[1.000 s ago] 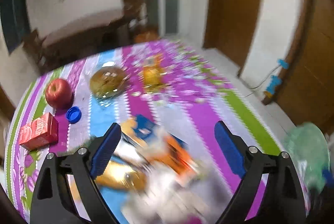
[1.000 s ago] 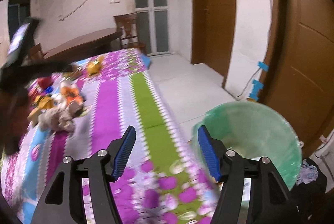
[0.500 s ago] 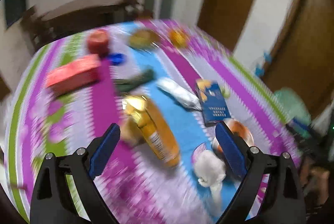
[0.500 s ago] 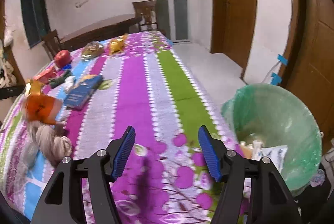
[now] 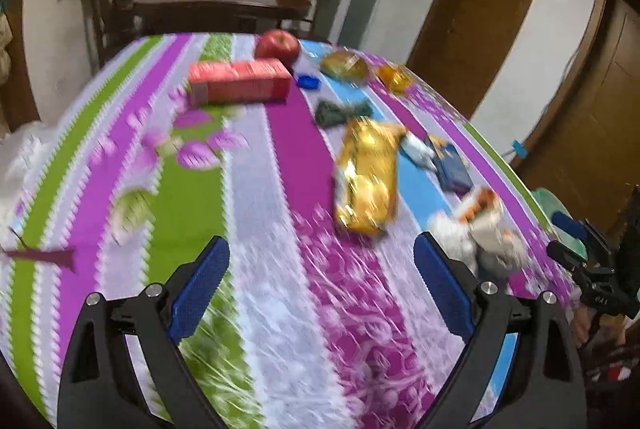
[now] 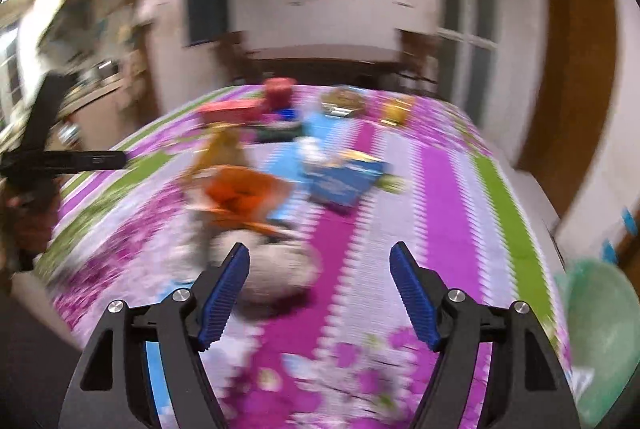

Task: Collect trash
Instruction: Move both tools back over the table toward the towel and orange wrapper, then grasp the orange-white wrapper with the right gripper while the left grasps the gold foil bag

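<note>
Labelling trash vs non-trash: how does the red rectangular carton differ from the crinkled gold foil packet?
The red rectangular carton is a rigid, sharp-edged box; the crinkled gold foil packet is soft, shiny and rumpled. The carton lies farther from the left gripper, beside a red apple. Both lie flat on the striped tablecloth.

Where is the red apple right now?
In the left wrist view the red apple sits at the table's far end, just behind the red carton, with the blue bottle cap to its right.
</note>
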A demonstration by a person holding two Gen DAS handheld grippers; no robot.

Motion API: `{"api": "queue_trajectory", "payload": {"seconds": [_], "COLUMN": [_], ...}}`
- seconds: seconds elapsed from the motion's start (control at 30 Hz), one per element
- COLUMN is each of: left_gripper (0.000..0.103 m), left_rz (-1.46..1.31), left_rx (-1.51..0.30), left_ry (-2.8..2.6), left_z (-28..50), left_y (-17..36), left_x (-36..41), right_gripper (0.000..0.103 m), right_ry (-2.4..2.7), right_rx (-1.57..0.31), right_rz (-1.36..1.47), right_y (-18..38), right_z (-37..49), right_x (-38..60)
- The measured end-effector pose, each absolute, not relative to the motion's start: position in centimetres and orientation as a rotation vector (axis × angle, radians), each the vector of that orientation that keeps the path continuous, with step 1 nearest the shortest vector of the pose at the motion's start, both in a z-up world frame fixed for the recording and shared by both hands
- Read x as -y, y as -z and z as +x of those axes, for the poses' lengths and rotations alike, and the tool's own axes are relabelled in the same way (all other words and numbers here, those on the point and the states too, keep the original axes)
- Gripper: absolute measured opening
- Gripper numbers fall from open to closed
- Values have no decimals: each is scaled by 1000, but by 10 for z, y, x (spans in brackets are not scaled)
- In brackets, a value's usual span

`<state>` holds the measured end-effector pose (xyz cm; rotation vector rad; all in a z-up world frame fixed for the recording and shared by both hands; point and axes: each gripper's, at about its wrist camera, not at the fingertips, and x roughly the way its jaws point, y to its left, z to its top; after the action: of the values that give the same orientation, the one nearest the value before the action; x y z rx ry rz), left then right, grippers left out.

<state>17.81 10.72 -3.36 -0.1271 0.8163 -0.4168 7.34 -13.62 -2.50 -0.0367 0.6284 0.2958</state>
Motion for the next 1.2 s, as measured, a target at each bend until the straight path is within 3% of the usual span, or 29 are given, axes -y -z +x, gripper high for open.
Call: {"api": "queue_trajectory", "payload": {"seconds": [0.13, 0.3, 0.53, 0.57, 0.6, 0.63, 0.8, 1.2], "left_gripper": [89, 85, 85, 85, 85, 85, 85, 85], "left_rz": [-46, -21, -86, -83, -82, -80, -70, 46], "left_rx": [-834, -813, -824, -823, -822, -820, -808, -858], "left_ry": [448, 459, 439, 442, 447, 452, 469, 453], "left_z": [168, 166, 176, 179, 181, 183, 197, 248], "left_y": [48, 46, 47, 46, 44, 43, 35, 52], "left_x": [-89, -91, -105, -104, -103, -102, -90, -21], "right_gripper": [68, 45, 43, 36, 23, 20, 18, 19], "right_ry": [-415, -442, -493, -497, -500, -503, -528, -408], "right_rx": [-591, -614, -610, -610, -615, -622, -582, -439], "right_rz": [-210, -442, -657, -676, -690, -694, -607, -7], "right_y": [19, 20, 30, 32, 33, 34, 22, -49], "right_z": [75, 93, 100, 102, 103, 105, 104, 84], "right_x": [90, 55, 26, 23, 19, 17, 24, 135]}}
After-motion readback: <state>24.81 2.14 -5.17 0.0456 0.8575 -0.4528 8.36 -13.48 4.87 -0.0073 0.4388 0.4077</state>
